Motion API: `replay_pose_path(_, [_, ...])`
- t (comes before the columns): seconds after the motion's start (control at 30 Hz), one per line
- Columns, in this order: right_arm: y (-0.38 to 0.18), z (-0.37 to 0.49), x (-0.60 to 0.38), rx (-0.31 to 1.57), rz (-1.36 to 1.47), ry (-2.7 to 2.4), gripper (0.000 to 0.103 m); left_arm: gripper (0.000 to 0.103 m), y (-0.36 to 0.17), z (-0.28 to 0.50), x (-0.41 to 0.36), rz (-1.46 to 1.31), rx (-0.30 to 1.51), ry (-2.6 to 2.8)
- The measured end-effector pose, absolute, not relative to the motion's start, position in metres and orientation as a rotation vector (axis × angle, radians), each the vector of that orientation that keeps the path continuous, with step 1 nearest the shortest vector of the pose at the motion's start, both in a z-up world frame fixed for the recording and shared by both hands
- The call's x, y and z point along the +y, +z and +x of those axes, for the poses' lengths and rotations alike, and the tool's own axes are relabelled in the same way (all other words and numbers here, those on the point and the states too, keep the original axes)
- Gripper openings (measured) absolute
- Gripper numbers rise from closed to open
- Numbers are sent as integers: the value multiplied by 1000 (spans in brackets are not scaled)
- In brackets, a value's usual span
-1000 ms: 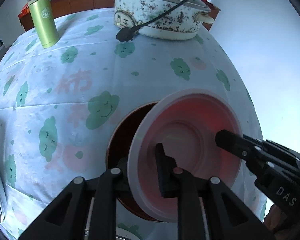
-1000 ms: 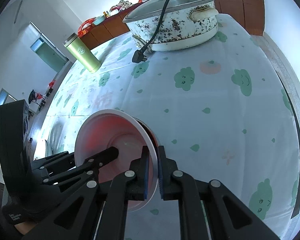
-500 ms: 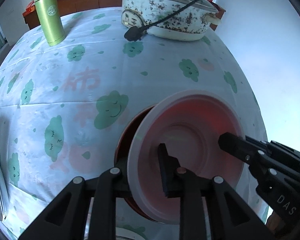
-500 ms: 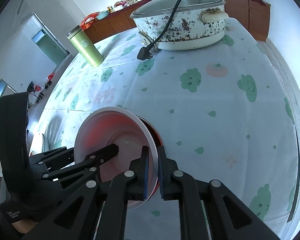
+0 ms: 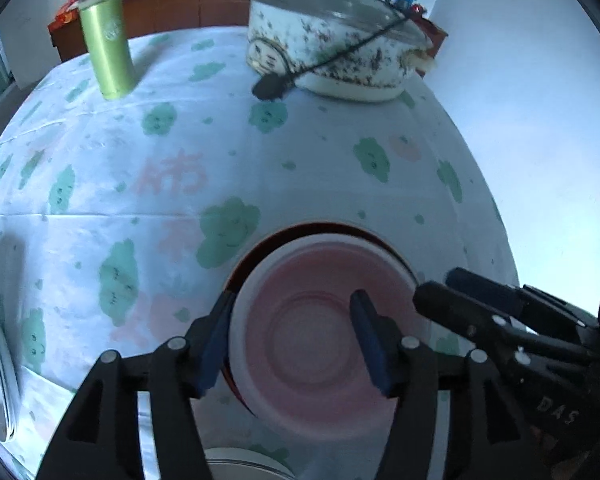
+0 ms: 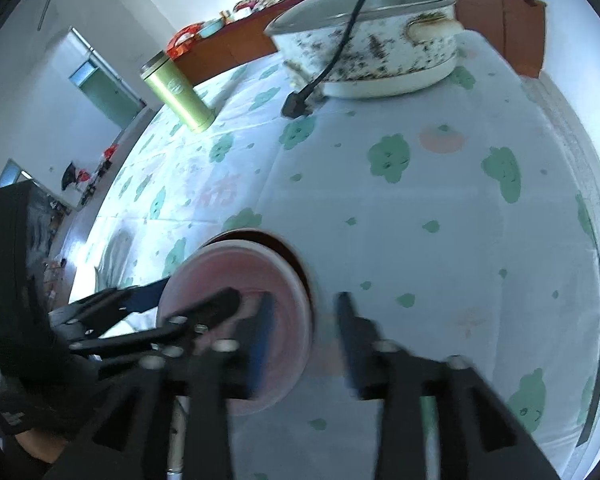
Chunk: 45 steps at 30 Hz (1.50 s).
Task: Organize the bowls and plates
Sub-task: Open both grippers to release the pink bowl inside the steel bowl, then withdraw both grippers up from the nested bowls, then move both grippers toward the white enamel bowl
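A pink bowl with a white rim (image 5: pixel 320 336) lies inside a dark brown bowl (image 5: pixel 260 248) on the tablecloth; both also show in the right wrist view, the pink bowl (image 6: pixel 228 276) over the brown bowl (image 6: pixel 268 240). My left gripper (image 5: pixel 296 340) is open, its jaws astride the pink bowl's near-left rim, one finger inside it. My right gripper (image 6: pixel 304 328) is open, jaws astride the bowl's right rim; in the left wrist view it (image 5: pixel 440 292) sits at the bowl's right edge.
A green tumbler (image 5: pixel 106 40) stands at the far left. A speckled electric pot (image 5: pixel 336 52) with its cord and plug (image 5: pixel 270 86) stands at the far right. A pale plate rim (image 5: pixel 0 360) lies at the left edge, another dish (image 5: pixel 244 466) below. The table edge (image 6: pixel 596 280) runs along the right.
Both grippers opened and let go of the pink bowl. It dropped from tilted to lying flat inside the brown bowl.
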State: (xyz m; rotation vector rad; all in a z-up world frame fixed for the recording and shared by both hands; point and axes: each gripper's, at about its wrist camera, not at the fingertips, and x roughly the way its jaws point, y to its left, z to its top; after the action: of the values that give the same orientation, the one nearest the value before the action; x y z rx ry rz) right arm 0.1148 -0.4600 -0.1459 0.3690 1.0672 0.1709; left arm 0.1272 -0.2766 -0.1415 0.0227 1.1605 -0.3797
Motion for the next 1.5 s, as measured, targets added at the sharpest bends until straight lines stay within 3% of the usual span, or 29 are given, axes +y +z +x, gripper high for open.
replay_pose_path(0.03, [-145,114,-463,1057,385,172,62,59,-138,128,-274,10,1154,-382])
replay_pose_path(0.07, [-143,112,-467,1046,400,168,63,59,-136,129,-271,5,1147,-376])
replay_pose_path(0.37, [-122,82,-474,950,465,141,63,63,-112,120,-235,7,1051,-287])
replay_pose_path(1.5, [-111,-51,-395,918,402,175,63,63,-111,-23,-181,180,976,-205])
